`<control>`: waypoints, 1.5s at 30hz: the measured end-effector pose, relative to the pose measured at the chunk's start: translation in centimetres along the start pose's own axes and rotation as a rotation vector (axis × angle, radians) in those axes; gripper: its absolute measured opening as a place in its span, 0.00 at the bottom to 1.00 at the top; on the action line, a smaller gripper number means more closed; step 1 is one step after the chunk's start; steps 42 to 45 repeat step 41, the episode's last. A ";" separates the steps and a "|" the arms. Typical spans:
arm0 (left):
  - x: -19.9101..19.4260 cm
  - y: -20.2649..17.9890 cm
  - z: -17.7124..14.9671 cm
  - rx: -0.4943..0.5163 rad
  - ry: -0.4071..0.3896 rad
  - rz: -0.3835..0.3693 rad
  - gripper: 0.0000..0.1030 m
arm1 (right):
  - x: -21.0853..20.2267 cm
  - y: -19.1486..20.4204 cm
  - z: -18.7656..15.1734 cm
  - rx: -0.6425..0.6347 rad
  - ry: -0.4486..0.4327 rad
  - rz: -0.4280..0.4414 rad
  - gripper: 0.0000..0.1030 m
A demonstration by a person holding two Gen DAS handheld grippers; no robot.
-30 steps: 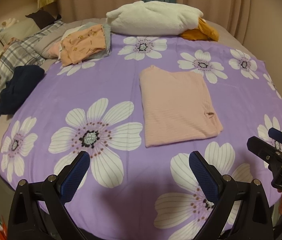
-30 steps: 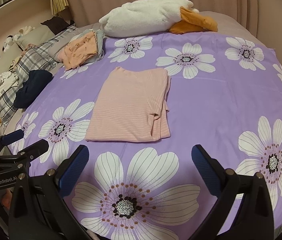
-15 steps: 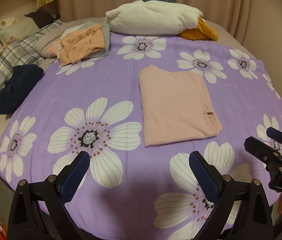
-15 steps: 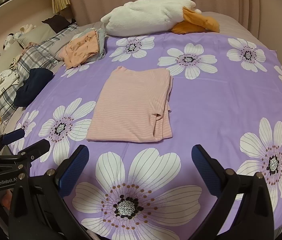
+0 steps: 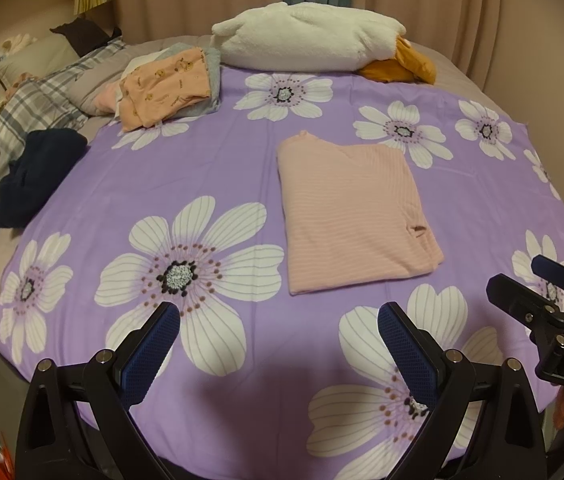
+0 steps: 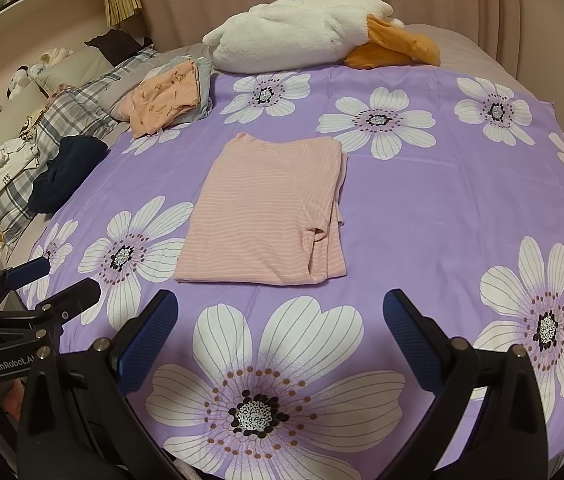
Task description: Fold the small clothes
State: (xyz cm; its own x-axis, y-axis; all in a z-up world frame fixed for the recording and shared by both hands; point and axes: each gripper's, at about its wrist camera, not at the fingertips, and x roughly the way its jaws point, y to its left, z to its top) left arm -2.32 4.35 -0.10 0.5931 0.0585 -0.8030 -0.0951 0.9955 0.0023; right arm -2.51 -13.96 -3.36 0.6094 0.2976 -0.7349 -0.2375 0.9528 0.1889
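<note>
Left wrist view looks across a purple sheet (image 5: 242,168) printed with big white flowers. The left gripper (image 5: 278,344) hangs over the near edge of the sheet with its blue-padded jaws spread wide and nothing between them. A pink top (image 5: 350,208), folded into a rough rectangle, lies flat on the sheet beyond the gripper and a little to its right, apart from both tools. One sleeve opening shows at its right edge, where the folded layers stick out slightly.

At the right border of this view the right gripper (image 5: 522,280) pokes in from the side, also over the near edge of the sheet.

Right wrist view shows the right gripper (image 6: 280,320) with jaws equally wide, holding nothing, and the pink top (image 6: 266,212) straight ahead of it. The left gripper (image 6: 62,280) sits at the lower left of that picture, its fingers parted.

At the far left corner of the sheet a stack of folded clothes (image 5: 166,84) rests, an orange printed piece on top. A dark navy garment (image 5: 34,176) is bunched on a plaid blanket (image 5: 38,108) off the sheet's left edge. A white plush (image 5: 306,42) with orange parts lies along the far edge, before beige curtains.
</note>
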 end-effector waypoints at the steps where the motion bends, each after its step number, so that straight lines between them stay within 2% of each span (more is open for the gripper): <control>1: 0.0 0.0 0.0 0.000 0.000 0.000 0.95 | 0.0 0.0 0.0 -0.001 -0.001 0.000 1.00; 45: -0.7 0.3 0.1 -0.015 -0.004 0.015 0.95 | -0.3 0.6 0.3 -0.007 -0.007 0.000 1.00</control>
